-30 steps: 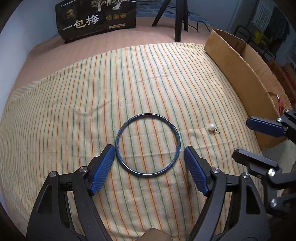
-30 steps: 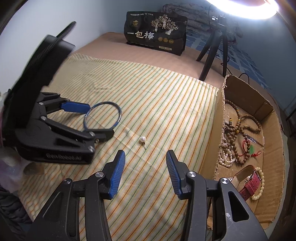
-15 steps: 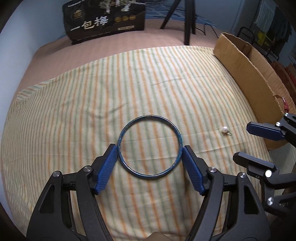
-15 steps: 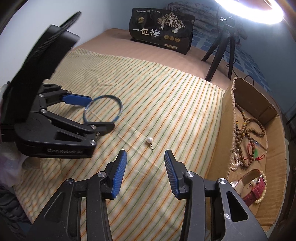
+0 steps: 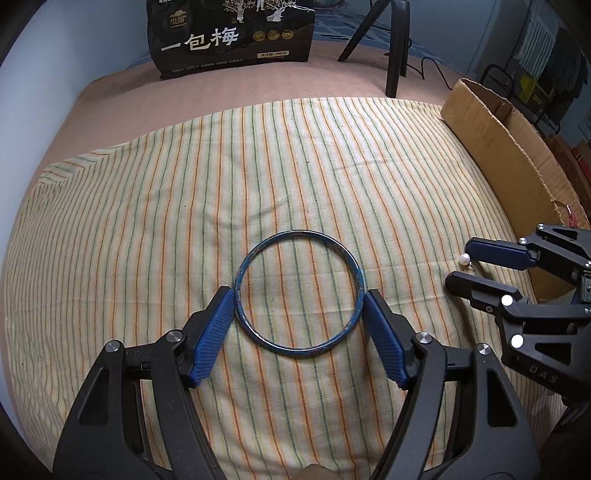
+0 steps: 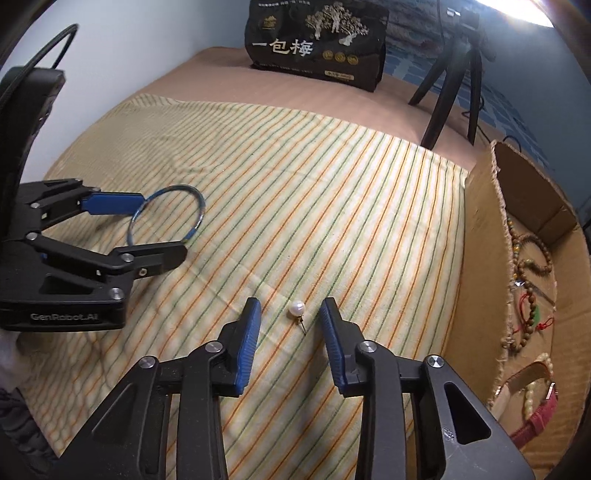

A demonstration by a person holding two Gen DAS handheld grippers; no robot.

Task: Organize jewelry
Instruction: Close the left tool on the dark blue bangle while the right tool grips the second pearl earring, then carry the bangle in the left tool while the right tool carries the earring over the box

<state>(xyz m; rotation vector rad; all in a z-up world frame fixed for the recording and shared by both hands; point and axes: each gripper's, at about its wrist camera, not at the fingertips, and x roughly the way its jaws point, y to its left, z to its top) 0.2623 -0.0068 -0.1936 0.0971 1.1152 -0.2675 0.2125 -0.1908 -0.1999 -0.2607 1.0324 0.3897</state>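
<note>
A thin blue bangle (image 5: 295,232) (image 6: 199,214) lies on the striped cloth (image 5: 258,166). My left gripper (image 5: 299,295) (image 6: 162,229) straddles it, and both blue pads touch the ring's left and right sides. To its right lies a small white pearl stud (image 6: 297,307) (image 5: 463,259) with its pin towards me. My right gripper (image 6: 290,306) (image 5: 460,262) is low over the stud. Its jaws are closing with the pearl between the pads, and a gap shows on each side.
An open cardboard box (image 6: 480,229) (image 5: 498,147) stands along the cloth's right edge and holds bead bracelets (image 6: 532,254) and a red strap (image 6: 539,417). At the back stand a black printed bag (image 5: 229,33) and a tripod (image 6: 447,85).
The left pads have drawn in from beside the bangle to touch its sides. The right gripper has moved forward and down over the pearl stud, with its jaws narrower.
</note>
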